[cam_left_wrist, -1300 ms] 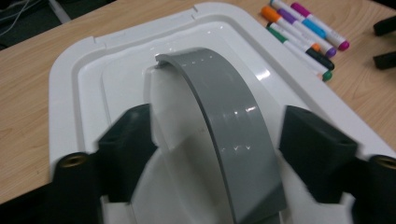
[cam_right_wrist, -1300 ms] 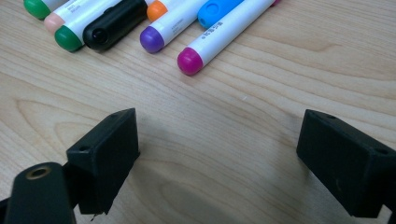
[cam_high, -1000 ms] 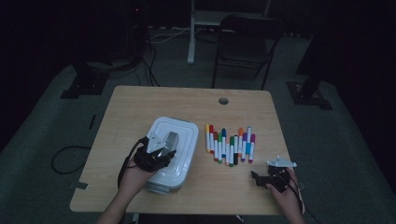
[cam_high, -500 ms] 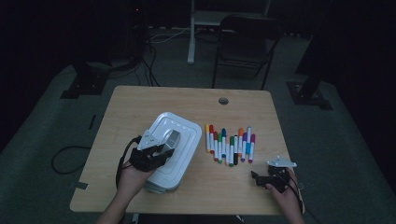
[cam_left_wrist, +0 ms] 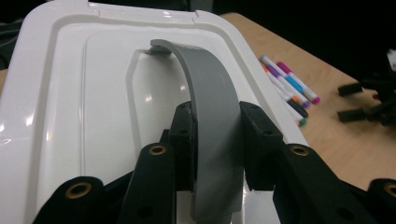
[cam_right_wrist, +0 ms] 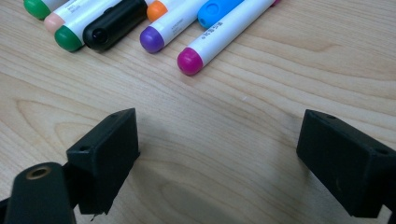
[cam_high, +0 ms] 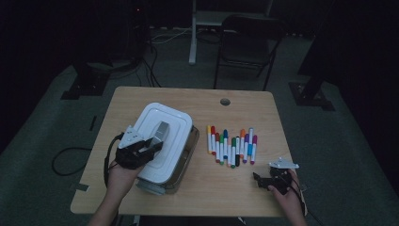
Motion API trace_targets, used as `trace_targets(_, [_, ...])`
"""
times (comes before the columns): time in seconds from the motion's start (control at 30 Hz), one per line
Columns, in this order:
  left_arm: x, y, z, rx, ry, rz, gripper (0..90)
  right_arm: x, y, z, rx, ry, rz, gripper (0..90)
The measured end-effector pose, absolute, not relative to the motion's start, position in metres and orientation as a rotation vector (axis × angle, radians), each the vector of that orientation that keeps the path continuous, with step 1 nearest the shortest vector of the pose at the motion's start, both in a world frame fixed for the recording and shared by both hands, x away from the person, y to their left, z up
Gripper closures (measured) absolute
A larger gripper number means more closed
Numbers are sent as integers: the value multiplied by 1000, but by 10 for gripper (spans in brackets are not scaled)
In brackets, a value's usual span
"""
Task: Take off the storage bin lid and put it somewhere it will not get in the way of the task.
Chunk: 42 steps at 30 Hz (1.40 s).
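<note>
Lid [cam_high: 162, 136] and handle are what the left gripper [cam_high: 151, 142] is busy with: its two black jaws are clamped on the grey arched handle [cam_left_wrist: 212, 126] of the white lid, one pad on each flank of the strap, having just finished closing on it. That lid sits on a clear plastic storage box [cam_high: 186, 160] on the left half of the wooden table [cam_high: 263, 101], and it is tilted, with its far edge standing higher than the near one. In the left gripper view the handle runs up between the pads and curves away over the glossy lid [cam_left_wrist: 93, 93].

Right of the box lies a row of coloured markers [cam_high: 231, 147], side by side, caps pointing toward the person. The right gripper [cam_high: 263, 180] rests low near the table's front right corner, just short of the markers, with its jaws spread wide and nothing between them but bare wood. In its own view the magenta-capped marker [cam_right_wrist: 219, 39] is the nearest to it.
</note>
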<state>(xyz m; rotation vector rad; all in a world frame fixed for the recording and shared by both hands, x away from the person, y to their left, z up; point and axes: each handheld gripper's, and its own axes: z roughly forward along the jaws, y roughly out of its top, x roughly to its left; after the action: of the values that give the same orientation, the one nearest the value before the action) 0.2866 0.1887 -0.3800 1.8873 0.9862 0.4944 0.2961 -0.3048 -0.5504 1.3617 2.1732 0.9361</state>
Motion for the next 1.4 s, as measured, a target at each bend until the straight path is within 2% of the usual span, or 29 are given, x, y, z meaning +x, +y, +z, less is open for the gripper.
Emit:
trace_targets(0.53, [304,261,-383,1702,1179,608,701,296,-305,-550,1362,2173,936,123])
trace_targets(0.9, [320,310,-411,1585,1312,672,702,296,-305,-550,1362,2173,936,124])
trace_targets(1.4, [339,308,-482,1589,1381,588,702,296,-305,-550,1362,2174,936,123])
